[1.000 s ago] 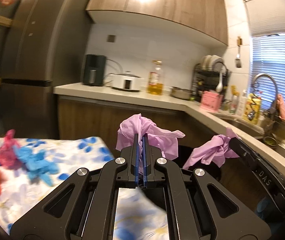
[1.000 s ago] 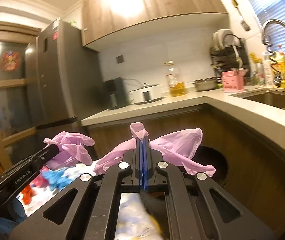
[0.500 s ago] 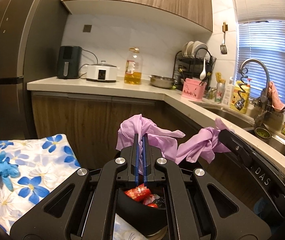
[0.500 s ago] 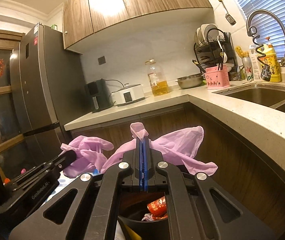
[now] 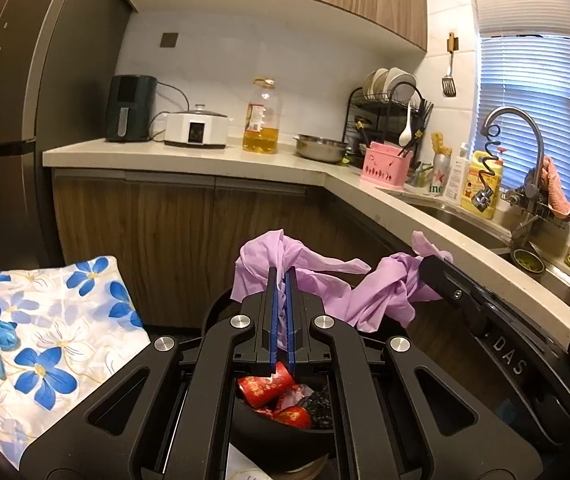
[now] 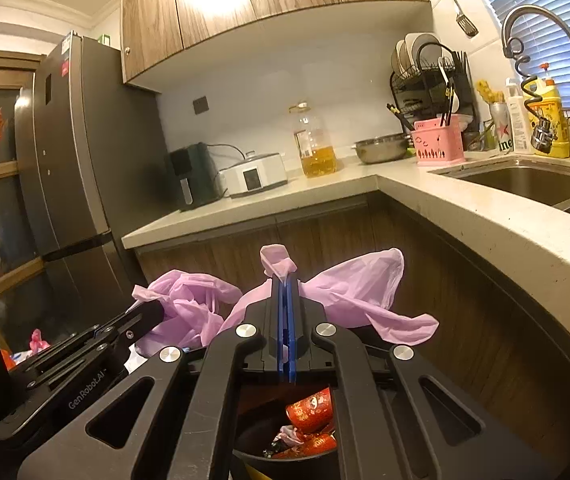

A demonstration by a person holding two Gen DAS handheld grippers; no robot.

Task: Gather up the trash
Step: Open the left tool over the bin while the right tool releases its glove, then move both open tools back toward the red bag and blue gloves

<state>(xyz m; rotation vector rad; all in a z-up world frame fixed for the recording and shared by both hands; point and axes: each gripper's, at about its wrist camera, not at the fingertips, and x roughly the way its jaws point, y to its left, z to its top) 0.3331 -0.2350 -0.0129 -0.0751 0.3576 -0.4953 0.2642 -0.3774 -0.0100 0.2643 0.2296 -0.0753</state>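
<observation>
Here the left gripper [image 5: 281,280] is closed on a crumpled thin lilac plastic bag [image 5: 261,272]; the right gripper [image 6: 284,286] pinches another part of this bag [image 6: 357,288]; both hang above a round black bin [image 5: 281,430] with red wrappers [image 5: 265,388] inside; a flowered tablecloth [image 5: 65,332] lies just beside it.

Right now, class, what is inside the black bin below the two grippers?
The black bin holds red printed wrappers, a crumpled pinkish scrap and something dark. Anything deeper is covered by that trash and by the gripper frames.
</observation>
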